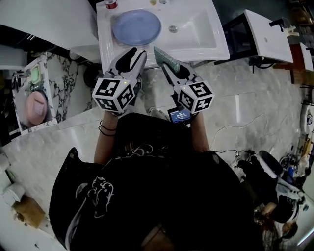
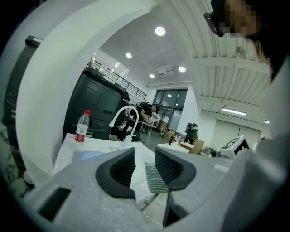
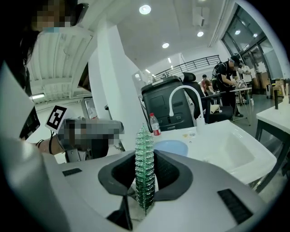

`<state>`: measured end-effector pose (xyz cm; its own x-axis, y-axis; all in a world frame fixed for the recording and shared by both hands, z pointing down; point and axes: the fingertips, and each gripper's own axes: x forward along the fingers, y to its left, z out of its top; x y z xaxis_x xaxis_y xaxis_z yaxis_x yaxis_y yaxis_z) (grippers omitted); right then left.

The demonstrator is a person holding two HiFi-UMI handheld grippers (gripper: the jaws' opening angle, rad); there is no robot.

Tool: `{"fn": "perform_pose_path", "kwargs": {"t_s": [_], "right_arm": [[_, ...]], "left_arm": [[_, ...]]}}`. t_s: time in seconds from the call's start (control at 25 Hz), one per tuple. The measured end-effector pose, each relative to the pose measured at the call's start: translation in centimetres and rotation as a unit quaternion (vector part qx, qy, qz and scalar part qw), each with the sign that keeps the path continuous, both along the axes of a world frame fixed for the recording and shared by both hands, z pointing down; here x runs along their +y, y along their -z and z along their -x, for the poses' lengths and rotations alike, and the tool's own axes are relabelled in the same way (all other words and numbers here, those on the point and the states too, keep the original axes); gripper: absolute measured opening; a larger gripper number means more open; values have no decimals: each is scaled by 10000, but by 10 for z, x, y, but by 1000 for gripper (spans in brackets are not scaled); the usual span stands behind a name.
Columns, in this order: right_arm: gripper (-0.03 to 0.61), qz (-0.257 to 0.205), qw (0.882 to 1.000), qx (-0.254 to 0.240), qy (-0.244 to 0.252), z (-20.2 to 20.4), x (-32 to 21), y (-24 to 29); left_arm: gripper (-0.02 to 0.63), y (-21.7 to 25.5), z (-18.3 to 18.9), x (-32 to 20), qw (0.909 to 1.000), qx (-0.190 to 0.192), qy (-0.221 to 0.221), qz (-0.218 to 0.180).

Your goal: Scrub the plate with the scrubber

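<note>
Between the right gripper's (image 3: 145, 177) jaws stands the green scrubber (image 3: 144, 152), pinched edge-on and poking out past the tips. Just to its left, the left gripper (image 2: 145, 165) has its jaws spread with nothing between them. Ahead of both and touching neither, the blue plate (image 1: 136, 27) lies on the flat side of the white sink (image 1: 206, 48), nearer the left gripper. Beyond the plate stands a red-capped bottle (image 1: 111, 4).

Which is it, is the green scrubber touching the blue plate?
Apart. The head view shows the scrubber clamped in the right gripper, short of the plate, with white sink rim between them.
</note>
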<state>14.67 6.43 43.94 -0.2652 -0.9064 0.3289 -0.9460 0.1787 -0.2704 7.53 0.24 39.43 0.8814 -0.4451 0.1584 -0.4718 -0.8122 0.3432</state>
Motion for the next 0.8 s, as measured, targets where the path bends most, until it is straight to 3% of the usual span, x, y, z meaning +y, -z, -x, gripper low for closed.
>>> {"fn": "perform_pose_path", "kwargs": {"t_s": [0.44,0.8], "right_arm": [[89,-297,9993,-115,183,24,78,19],[89,-325,9993,-58,180,46,89,28]], "left_arm": [[124,0,30,97,9996,-215,186,8],[123,8,35,125,9988,-349,-175,-279]]}}
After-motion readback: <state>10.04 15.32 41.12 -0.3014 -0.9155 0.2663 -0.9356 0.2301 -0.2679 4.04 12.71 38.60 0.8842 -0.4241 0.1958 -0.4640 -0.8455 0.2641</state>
